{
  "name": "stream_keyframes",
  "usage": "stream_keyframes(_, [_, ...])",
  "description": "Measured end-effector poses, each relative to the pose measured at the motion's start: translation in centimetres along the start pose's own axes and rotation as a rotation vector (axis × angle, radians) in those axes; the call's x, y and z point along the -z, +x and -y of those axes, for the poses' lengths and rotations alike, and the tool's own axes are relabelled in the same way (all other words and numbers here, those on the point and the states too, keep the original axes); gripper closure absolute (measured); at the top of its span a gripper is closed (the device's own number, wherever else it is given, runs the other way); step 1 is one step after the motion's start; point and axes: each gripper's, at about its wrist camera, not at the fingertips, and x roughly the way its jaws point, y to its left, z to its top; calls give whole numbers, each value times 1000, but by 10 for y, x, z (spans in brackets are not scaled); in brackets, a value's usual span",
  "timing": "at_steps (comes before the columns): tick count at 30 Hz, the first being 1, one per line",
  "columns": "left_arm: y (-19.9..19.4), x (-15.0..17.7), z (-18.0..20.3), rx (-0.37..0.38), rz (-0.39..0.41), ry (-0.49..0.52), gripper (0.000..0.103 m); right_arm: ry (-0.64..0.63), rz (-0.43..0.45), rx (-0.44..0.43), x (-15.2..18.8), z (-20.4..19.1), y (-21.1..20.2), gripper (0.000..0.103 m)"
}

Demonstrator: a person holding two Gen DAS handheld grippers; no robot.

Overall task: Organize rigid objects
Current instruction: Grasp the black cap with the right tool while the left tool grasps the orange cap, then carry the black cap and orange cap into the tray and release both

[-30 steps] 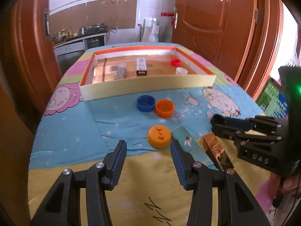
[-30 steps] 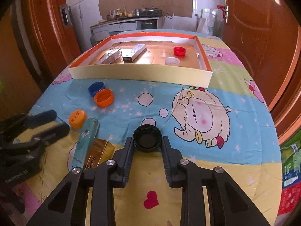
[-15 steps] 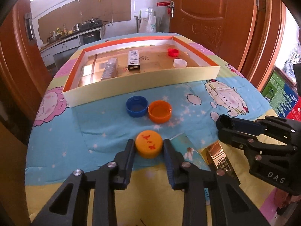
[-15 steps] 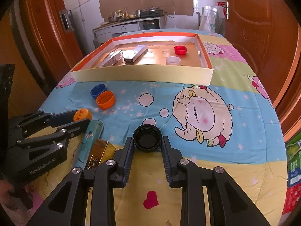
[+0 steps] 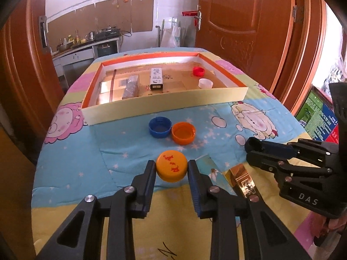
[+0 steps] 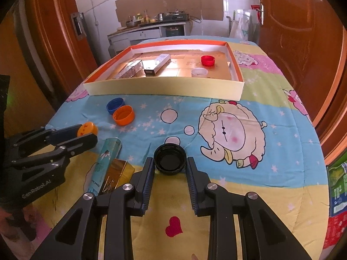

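Grippers are seen clamped on bottle caps above a cartoon-printed quilt (image 6: pixel 271 130) spread over a table. A round yellow-orange plastic cap with red characters (image 5: pixel 172 168) is pinched between the narrowed jaws of the left gripper (image 5: pixel 172 170), near the quilt's front edge. A round black plastic cap (image 6: pixel 169 159), open side up, is gripped likewise by the right gripper (image 6: pixel 169 162), also near the front edge. A blue plastic cap (image 5: pixel 160 127) and an orange plastic cap (image 5: pixel 183 132) are shown touching each other, just before the shallow cream cardboard tray with orange rim (image 5: pixel 164 106) at the far edge. Inside the tray, a red cap (image 5: pixel 198 71) and a white cap (image 5: pixel 205 83) are laid toward its right corner. A teal printed box (image 6: pixel 106 162) and a gold foil box (image 6: pixel 118 172) are left between the grippers.
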Motion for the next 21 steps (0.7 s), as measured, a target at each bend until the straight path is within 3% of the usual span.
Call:
stream_keyframes(8, [-24, -13, -4, 5, 66, -15, 72, -22, 38, 13, -6, -1, -18, 73])
stream_keyframes(21, [-40, -66, -17, -33, 149, -10, 72, -132, 133, 54, -59, -13, -45, 73])
